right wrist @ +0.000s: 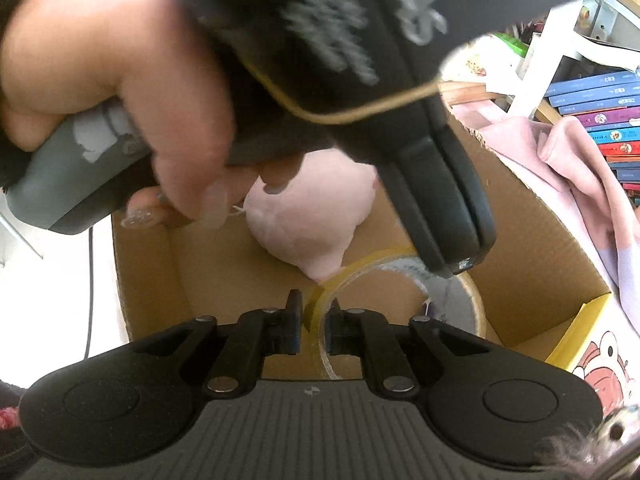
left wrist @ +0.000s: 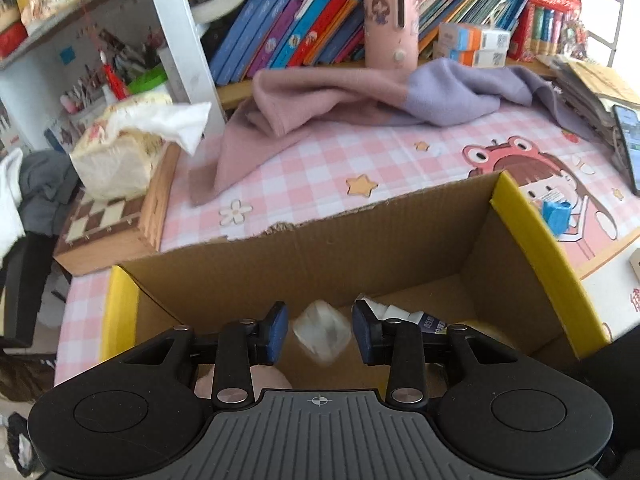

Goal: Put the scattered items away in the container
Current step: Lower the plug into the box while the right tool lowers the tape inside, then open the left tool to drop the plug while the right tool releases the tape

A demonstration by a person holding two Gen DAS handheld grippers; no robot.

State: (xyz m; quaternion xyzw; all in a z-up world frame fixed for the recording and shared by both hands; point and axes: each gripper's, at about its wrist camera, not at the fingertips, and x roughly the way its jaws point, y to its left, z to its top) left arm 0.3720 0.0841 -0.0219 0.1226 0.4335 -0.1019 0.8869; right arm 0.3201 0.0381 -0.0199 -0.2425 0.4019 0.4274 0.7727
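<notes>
My left gripper (left wrist: pixel 320 330) hangs over the open cardboard box (left wrist: pixel 320 256) with its blue pads apart. A blurred whitish translucent cube (left wrist: pixel 322 336) sits in the gap, touching neither pad. My right gripper (right wrist: pixel 315 320) is low inside the same box (right wrist: pixel 532 248). The wall of a clear-yellow tape roll (right wrist: pixel 460 292) stands between its slightly parted jaws, and the pads do not press on it. A pink plush item (right wrist: pixel 312 224) lies on the box floor behind the roll. A white packet (left wrist: pixel 420 316) lies in the box too.
A person's hand (right wrist: pixel 120 80) and the left gripper's black fingers (right wrist: pixel 440 200) fill the top of the right wrist view. Behind the box lie a pink and purple cloth (left wrist: pixel 360 100), books (left wrist: pixel 300 20), a tissue pack (left wrist: pixel 120 148) on a chessboard box (left wrist: pixel 104 224), and a phone (left wrist: pixel 630 140).
</notes>
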